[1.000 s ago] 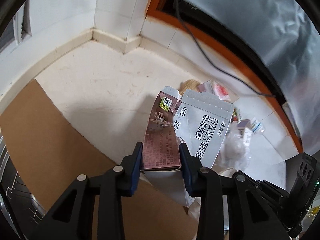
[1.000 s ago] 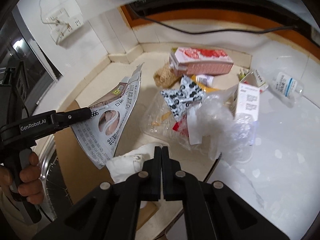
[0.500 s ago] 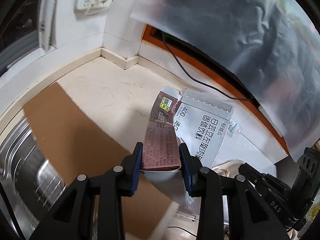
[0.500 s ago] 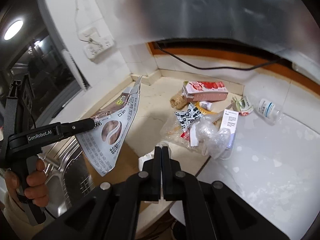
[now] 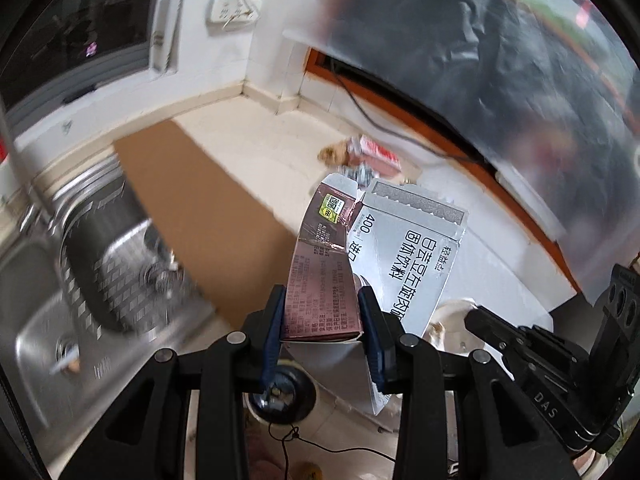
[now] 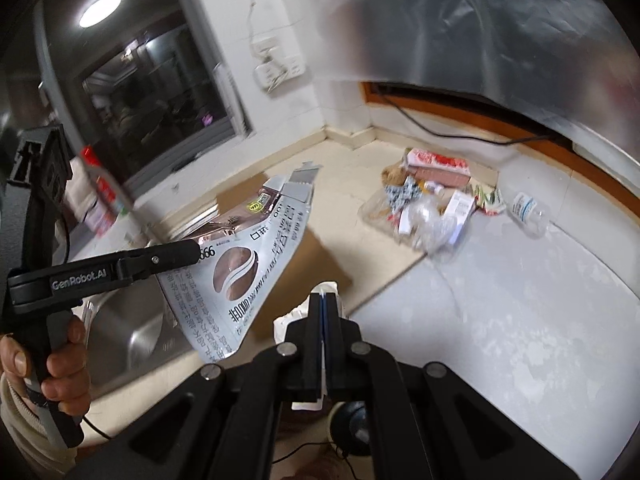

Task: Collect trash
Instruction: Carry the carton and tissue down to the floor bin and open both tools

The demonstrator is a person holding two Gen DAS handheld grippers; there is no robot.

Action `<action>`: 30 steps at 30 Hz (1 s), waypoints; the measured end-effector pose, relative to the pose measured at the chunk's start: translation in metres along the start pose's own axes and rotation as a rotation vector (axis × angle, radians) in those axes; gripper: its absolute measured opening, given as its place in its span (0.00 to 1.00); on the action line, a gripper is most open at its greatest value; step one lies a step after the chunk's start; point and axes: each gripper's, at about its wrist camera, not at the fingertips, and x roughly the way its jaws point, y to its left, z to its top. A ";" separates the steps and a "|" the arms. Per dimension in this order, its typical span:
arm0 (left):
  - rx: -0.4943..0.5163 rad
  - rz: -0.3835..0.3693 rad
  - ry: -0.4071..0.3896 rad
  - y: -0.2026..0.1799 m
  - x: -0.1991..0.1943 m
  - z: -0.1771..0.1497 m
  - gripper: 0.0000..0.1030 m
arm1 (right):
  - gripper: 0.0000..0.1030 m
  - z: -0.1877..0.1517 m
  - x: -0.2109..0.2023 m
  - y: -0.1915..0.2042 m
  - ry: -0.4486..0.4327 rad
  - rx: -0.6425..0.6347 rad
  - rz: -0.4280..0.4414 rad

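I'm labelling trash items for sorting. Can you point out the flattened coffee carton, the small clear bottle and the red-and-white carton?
flattened coffee carton (image 5: 320, 300): left wrist view, brown printed panel between the pads.
small clear bottle (image 6: 527, 207): right wrist view, its label.
red-and-white carton (image 6: 440, 162): right wrist view, top face.

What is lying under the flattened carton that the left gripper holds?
Below the carton, in the air, are the brown board and sink. White paper peeks beside it; whatever it covers is hidden.

A home kitchen: steel sink (image 5: 92, 264) beside a stone counter (image 6: 520, 300) (tiled walls behind).
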 end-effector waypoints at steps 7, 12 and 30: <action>-0.013 0.070 0.042 -0.006 -0.005 -0.088 0.33 | 0.00 -0.066 0.002 -0.003 0.106 -0.010 0.019; 0.027 0.144 0.064 -0.008 0.014 -0.140 0.33 | 0.00 -0.112 0.020 -0.010 0.170 0.004 0.019; 0.083 0.172 0.096 0.081 0.312 -0.329 0.33 | 0.00 -0.318 0.273 -0.086 0.260 0.050 -0.084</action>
